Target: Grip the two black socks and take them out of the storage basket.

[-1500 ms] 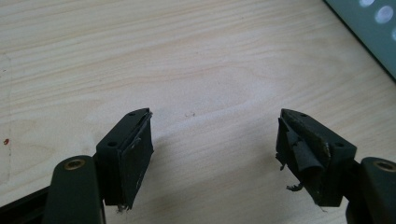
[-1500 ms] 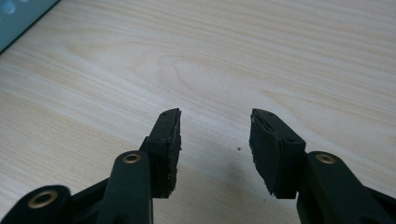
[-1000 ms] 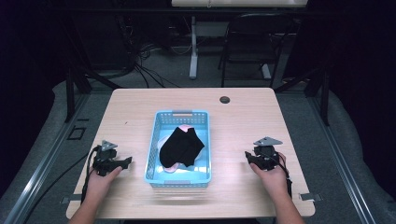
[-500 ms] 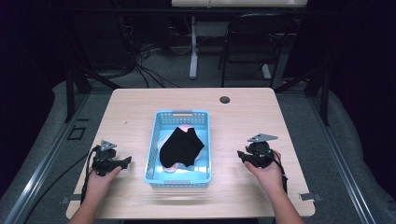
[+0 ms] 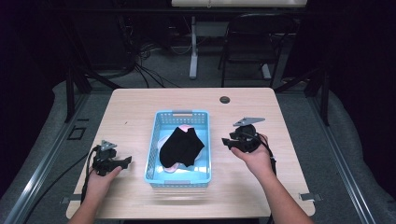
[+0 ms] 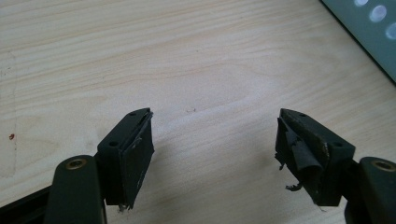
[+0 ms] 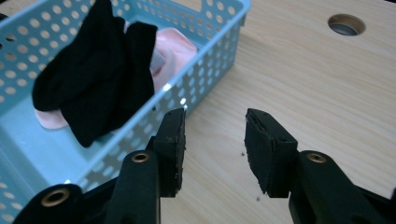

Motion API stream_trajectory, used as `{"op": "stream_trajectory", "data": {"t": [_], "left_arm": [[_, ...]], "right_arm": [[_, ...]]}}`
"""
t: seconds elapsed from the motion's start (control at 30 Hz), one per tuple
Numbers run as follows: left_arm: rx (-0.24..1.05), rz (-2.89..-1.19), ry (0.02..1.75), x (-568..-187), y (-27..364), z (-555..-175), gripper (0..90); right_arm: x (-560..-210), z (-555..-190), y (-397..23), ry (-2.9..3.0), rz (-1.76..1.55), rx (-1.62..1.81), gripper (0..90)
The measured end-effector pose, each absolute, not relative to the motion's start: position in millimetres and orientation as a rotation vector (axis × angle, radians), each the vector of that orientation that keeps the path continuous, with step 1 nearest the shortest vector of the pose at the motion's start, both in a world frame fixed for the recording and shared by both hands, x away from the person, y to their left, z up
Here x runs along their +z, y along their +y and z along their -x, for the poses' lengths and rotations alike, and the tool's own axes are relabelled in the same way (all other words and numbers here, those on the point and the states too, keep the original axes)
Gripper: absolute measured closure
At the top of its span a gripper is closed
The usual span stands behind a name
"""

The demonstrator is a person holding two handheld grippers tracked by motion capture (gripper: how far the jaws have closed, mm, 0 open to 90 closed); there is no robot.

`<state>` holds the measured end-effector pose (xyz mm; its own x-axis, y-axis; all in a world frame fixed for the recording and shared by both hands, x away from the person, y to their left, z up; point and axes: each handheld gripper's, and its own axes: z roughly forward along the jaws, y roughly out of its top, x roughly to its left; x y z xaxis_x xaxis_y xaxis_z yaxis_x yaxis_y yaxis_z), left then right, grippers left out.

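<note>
Since the earlier pictures, the right gripper (image 5: 233, 140) had lifted off the table and shifted toward the basket, while the left gripper (image 5: 122, 162) had stayed where it was. In the high view the right gripper sat right of centre, held up in the person's right hand (image 5: 254, 154), its jaws pointing left at the basket's right wall. Its jaws had been closing a little over the last second and had then eased slightly wider, with nothing between them; in the right gripper view (image 7: 214, 140) they stood apart over bare wood just beside the basket.

The left gripper lay low in the lower left of the high view, gripped by the left hand (image 5: 100, 175), jaws aimed right toward the basket. In the left gripper view (image 6: 215, 140) its jaws were wide apart and empty above the table, the right pad frayed at its edge.

The blue basket (image 5: 159, 120) stood in the middle of the table (image 5: 130, 107), between the two grippers. Inside it a black sock (image 5: 182, 145) lay spread over pink cloth (image 5: 186, 127), which peeked out at the top and lower left of the sock. In the right gripper view the sock (image 7: 93, 70) filled the upper left, with the pink cloth (image 7: 170, 49) beside it. A round hole (image 5: 225, 99) sat in the table near its far edge, upper right of the basket.
</note>
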<state>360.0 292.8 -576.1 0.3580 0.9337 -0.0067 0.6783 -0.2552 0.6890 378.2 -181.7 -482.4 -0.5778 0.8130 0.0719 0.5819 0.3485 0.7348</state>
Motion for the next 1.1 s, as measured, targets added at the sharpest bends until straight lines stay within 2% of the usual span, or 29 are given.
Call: {"op": "stream_trajectory", "data": {"t": [0.2,0.23,0.3,0.57,1.1], "left_arm": [[0.549,-2.019,1.392,-576.0,293.4,-359.6,27.7],[0.551,-2.013,1.393,-575.9,293.6,-359.7,27.6],[0.552,-2.014,1.393,-575.8,293.8,-359.7,27.6],[0.556,-2.013,1.39,-575.3,293.5,-359.9,27.6],[0.562,-2.012,1.383,-574.3,293.0,-359.7,27.7]], "right_arm": [[-474.2,-391.2,-166.7,2.347,-1.202,1.06,57.5],[-471.4,-394.4,-162.9,2.359,-1.181,1.068,61.1],[-468.1,-396.6,-158.2,2.369,-1.165,1.071,61.6],[-454.1,-403.6,-133.3,2.409,-1.05,1.076,59.7],[-466.8,-423.6,-79.8,2.524,-0.992,1.077,61.5]]}}
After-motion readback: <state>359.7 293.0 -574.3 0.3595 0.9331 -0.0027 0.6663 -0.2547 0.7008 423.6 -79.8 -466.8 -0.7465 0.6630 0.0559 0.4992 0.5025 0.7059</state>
